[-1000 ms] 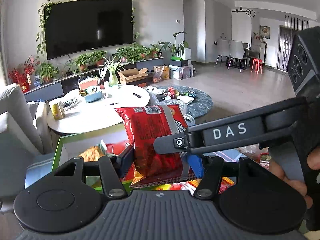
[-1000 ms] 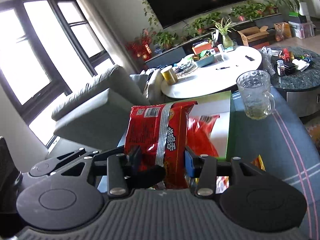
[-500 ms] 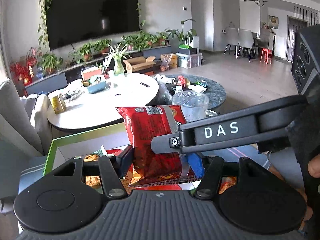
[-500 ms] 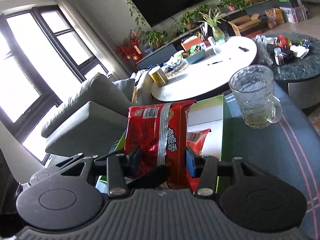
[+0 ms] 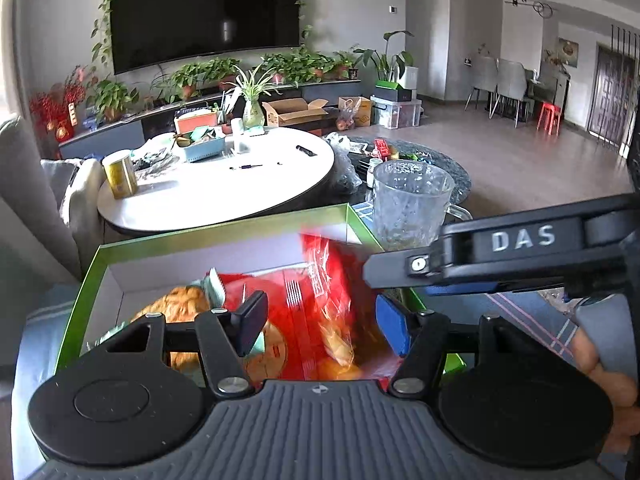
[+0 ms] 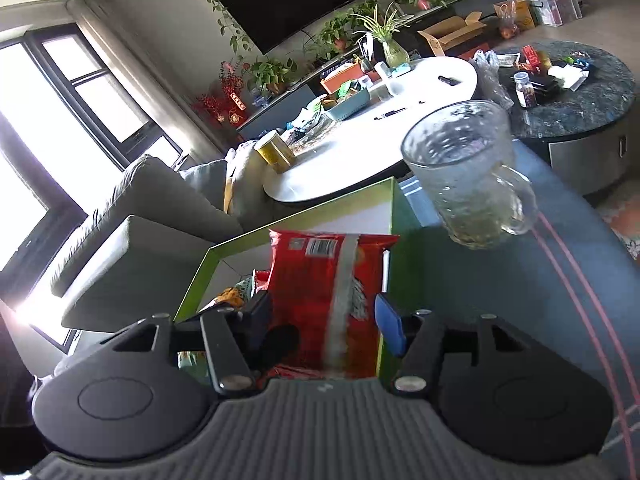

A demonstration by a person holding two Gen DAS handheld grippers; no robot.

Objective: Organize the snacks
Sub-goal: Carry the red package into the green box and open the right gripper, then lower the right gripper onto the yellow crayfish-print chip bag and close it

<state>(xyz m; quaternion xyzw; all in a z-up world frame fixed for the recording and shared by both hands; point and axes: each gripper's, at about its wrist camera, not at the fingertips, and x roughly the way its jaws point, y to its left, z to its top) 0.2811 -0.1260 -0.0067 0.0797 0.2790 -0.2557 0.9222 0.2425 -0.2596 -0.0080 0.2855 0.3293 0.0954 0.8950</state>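
Red foil of the snack bag (image 6: 320, 292) carries a barcode near its top edge and a silver seam down its back; further print on it is too blurred to read. White letters "DAS" stand on the side of the right gripper (image 5: 520, 256), which crosses the left wrist view from the right edge, with fingers of the person's hand (image 5: 600, 364) on its handle. In the right wrist view the right gripper (image 6: 324, 320) points down into the green-rimmed box (image 6: 304, 210), its jaws opening; the bag stands upright between them inside the box, near the box's right wall, with a gap at the blue pad (image 6: 388, 328), while contact at the black pad cannot be told. The left gripper (image 5: 320, 320) also tilts down over the box, its jaws opening, spread around the motion-blurred bag without clearly pressing it. Other snack packets (image 5: 180, 308) lie along the box's left side and floor. A glass mug (image 6: 464, 176) stands just beyond the box's far right corner on the blue striped surface (image 6: 520, 320), which lies bare to the right of the box. A white round table (image 5: 224, 184) lies behind the box's far edge.
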